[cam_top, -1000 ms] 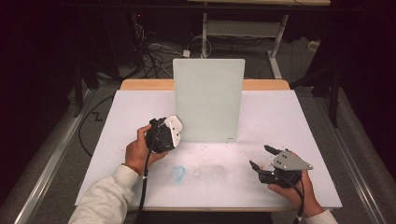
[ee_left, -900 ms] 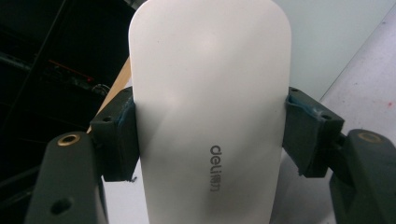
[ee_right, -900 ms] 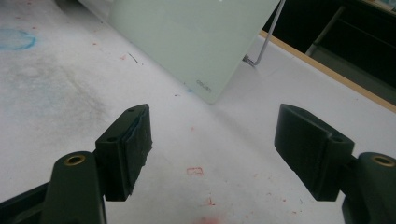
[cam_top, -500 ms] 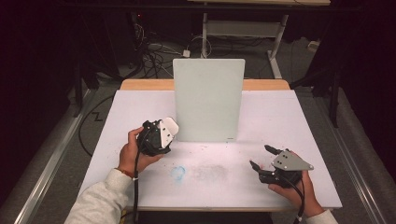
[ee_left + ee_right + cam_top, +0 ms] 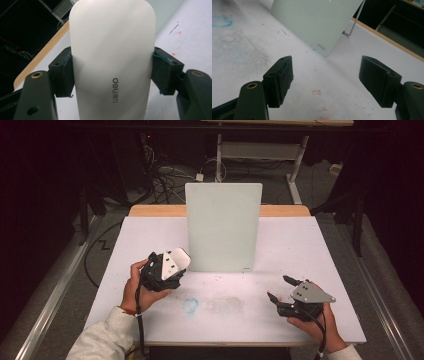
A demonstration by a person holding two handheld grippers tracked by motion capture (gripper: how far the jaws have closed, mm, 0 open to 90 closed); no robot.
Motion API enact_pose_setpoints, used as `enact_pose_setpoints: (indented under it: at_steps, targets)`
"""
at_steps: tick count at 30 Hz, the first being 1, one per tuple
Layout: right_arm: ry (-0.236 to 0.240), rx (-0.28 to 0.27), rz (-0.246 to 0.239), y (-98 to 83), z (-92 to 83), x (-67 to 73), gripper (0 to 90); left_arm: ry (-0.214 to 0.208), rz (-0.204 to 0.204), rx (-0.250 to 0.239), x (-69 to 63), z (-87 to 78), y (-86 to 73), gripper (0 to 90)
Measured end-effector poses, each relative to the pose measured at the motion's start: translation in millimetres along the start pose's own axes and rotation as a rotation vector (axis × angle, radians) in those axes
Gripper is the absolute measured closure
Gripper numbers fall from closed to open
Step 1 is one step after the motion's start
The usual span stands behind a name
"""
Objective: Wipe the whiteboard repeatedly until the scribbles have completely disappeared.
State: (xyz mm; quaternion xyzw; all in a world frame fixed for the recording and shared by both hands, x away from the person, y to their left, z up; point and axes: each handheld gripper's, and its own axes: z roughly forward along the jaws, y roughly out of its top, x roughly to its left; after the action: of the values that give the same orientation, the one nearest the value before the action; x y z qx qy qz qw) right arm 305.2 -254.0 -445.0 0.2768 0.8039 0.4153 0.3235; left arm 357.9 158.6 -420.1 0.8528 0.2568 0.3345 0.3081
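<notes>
My left gripper [image 5: 167, 267] is shut on a white rounded board eraser [image 5: 176, 260], held above the table's left part, just left of the upright pale-green glass board [image 5: 223, 226]. In the left gripper view the eraser [image 5: 112, 57], printed "deli", stands clamped between both pads of the left gripper [image 5: 113, 75], with the board [image 5: 168, 10] behind it. My right gripper [image 5: 278, 288] rests low at the front right, open and holding nothing. In its own view the right gripper [image 5: 325, 75] points at the board's lower corner [image 5: 317, 20].
The white table cover [image 5: 300, 245] bears a blue smudge [image 5: 190, 305] and a grey wiped patch [image 5: 222, 305] between the two hands, plus small red marks [image 5: 316, 92]. A wooden edge [image 5: 160, 210] runs along the back. Cables lie on the dark floor behind.
My left gripper has shifted slightly left and toward the person, turning with the eraser in it. The right gripper has stayed where it was.
</notes>
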Motion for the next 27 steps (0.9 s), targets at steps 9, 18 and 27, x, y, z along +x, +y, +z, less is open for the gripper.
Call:
enact_pose_setpoints:
  at_steps: [9, 18, 27]
  targets:
    - [-0.001, 0.0, 0.011, 0.6, 0.9, -1.1, 27.9, -0.045, 0.006, -0.027, -5.8, -10.2, -3.8, 28.7]
    - [0.002, 0.004, 0.011, 1.2, 2.1, 0.0, 27.9, -0.092, 0.019, -0.049, -11.0, -17.3, -2.8, 28.7]
    - [0.012, 0.007, 0.008, 1.9, 4.8, 0.6, 28.0, -0.149, 0.038, -0.062, -17.6, -19.1, 1.9, 28.7]
